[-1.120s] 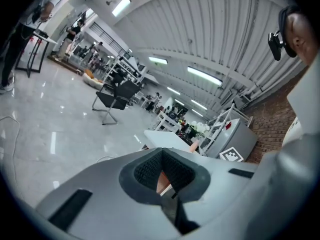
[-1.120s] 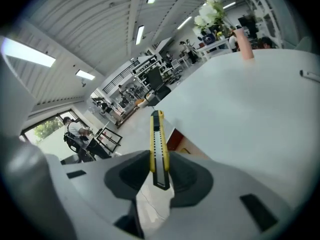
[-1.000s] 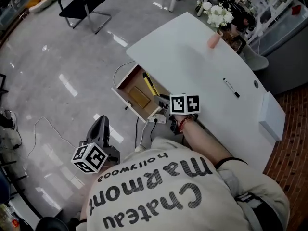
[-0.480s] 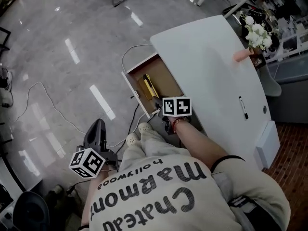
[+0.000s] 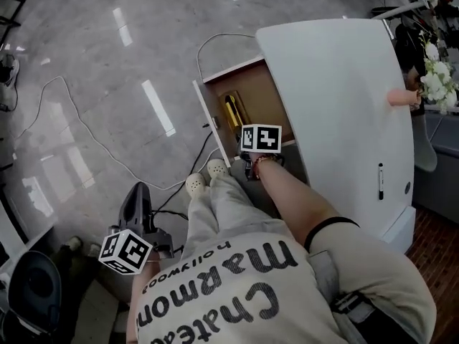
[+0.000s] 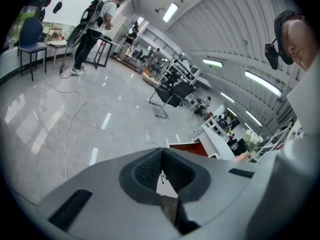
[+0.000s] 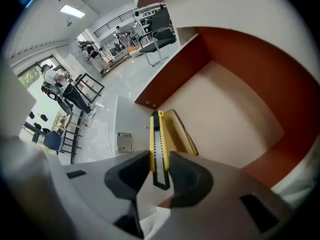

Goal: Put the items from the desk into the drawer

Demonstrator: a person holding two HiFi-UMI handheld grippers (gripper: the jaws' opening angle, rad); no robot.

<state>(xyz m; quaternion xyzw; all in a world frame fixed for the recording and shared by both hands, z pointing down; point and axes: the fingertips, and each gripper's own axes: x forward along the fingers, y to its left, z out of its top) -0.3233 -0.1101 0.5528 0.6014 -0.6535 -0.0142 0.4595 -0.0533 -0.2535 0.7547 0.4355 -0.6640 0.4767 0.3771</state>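
Person's shirt (image 5: 237,292) carrying large dark print. Script lettering reading "Chateau Marmont" across two lines. Smaller line "hollywood" sitting just beside "Marmont". All three words appearing upside down in head view.

Cube (image 5: 259,137) of right gripper (image 7: 159,156) showing black-and-white square code patterns on two faces, giving no letters or digits. Cube (image 5: 125,251) of left gripper (image 6: 161,154) showing same kind of pattern.

Both gripper views giving no legible print.
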